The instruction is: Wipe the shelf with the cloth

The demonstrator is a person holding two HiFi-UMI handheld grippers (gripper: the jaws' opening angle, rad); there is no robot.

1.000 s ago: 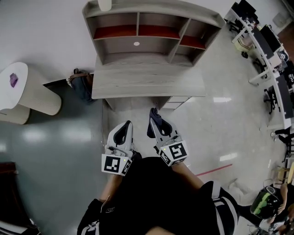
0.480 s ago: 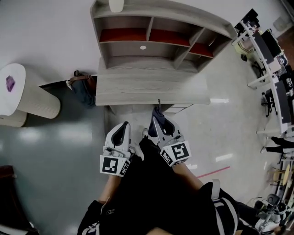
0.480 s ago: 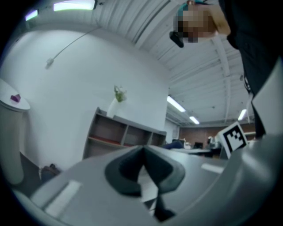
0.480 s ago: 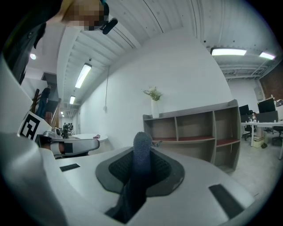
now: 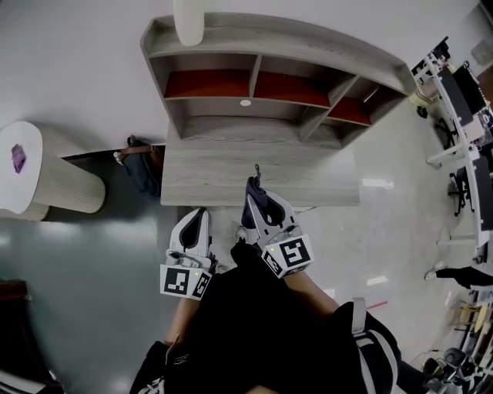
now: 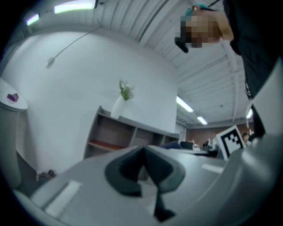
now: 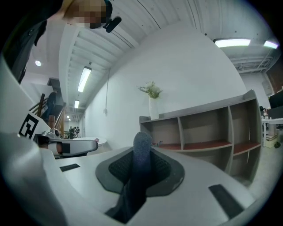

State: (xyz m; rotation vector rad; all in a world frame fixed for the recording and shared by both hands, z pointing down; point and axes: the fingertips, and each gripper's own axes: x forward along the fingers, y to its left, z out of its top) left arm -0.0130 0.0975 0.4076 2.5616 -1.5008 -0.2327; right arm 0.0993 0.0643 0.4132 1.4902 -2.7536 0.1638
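- Two tools are in hand, both held low and close to the body at 6 o'clock of the furniture in the head view. Neither one touches wood yet.
- Right tool: its jaws pinch the cloth, a dark blue-grey fold that stands up past the pads and hangs below them. We judge the fold is left proud of the tip so that fabric, not plastic, meets the board first.
- Left tool: its jaws are pressed together on nothing. It sits at 8 o'clock of the right tool, and we judge it idle, parked clear of the wiping path.
- The shelf stands at 12 o'clock against the white wall. It has open compartments, with red boards in the upper row.
- A pale wood bench projects toward us below the shelf. In the head view the right tool's tip overlaps the bench's near edge, but we cannot tell its height above it.
- A white vase stands at 11 o'clock on the top board. A wipe along that board would have to go round it, with some risk of tipping it.
- Status: wiping has not begun, and this is the approach. The next move calls for carrying the cloth toward 12 o'clock and laying it flat on a board.
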